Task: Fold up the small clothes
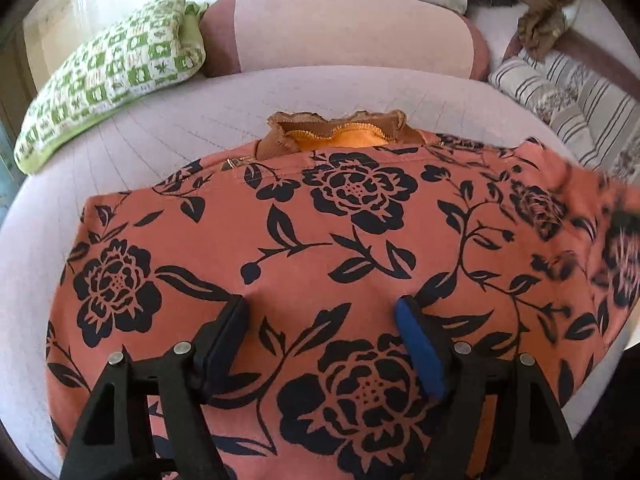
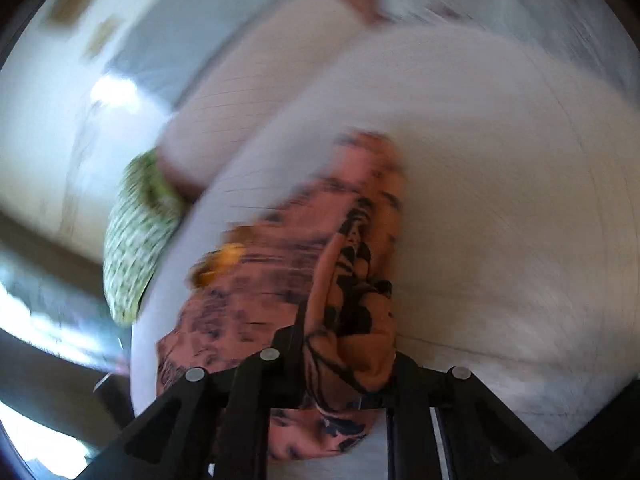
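The pale lilac sofa seat (image 1: 168, 136) takes up most of my left view, with its pink backrest cushion (image 1: 344, 36) behind it; on the seat lies the terracotta garment (image 1: 304, 240) printed with black flowers, spread broad and mostly flat, its brown ruffled collar (image 1: 336, 122) at the far edge and open on an orange lining; the cloth reaches from that collar down to the near edge under my tool, and its right-hand part is blurred; a green-and-white checked pillow (image 1: 108, 76) rests at the far left of the seat, a striped cushion (image 1: 576, 100) at the far right, and a crumpled tan cloth (image 1: 548, 20) above that; my left gripper (image 1: 322, 308) stands over the near half of the garment with its jaws wide apart, one black pad (image 1: 234, 320) and one blue pad (image 1: 416, 344) either side of bare printed cloth, nothing between them; the right view is heavily smeared, so I report it with reserve; there my right gripper (image 2: 348, 360) appears clamped on a bunched fold of the same garment (image 2: 352, 280), which rises out from between the jaws; the checked pillow (image 2: 136, 240) shows to its left as a green blur beside the seat (image 2: 500, 200).
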`<state>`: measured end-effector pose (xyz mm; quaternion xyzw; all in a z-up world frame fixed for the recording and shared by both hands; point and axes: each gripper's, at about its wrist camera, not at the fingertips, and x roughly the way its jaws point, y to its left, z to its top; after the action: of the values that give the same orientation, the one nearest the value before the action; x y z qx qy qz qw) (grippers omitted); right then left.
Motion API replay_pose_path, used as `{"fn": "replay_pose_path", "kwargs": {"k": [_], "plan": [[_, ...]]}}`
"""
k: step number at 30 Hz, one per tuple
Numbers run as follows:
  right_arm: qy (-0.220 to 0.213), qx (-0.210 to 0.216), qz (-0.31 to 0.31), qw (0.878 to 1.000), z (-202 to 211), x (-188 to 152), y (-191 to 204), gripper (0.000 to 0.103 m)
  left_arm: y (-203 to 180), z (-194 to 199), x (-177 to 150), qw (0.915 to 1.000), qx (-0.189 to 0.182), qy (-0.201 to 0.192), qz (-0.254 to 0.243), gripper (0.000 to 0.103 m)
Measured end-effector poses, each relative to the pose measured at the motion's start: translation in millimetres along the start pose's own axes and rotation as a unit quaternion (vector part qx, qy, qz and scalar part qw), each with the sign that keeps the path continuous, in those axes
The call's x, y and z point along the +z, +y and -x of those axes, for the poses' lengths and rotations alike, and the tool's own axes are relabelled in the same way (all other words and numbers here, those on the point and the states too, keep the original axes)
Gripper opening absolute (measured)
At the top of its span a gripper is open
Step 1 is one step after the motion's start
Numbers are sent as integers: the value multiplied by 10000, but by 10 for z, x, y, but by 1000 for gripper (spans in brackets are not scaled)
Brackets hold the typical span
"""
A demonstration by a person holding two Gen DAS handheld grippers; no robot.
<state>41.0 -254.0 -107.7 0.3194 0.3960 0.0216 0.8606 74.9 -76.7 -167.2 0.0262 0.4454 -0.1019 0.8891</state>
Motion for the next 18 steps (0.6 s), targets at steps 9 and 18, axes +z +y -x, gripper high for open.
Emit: {"fn": "replay_pose_path", "kwargs": {"k": [9,18], "plan": [[96,781,2718,9591,-74,-685,2135,15,1352,1269,-401,9629,442,-1402,2264,69],[1747,1260,3052,9276,-1041,-1588,1997,59,1681,1180,-957,9547,-135,-712,2886,69]]}}
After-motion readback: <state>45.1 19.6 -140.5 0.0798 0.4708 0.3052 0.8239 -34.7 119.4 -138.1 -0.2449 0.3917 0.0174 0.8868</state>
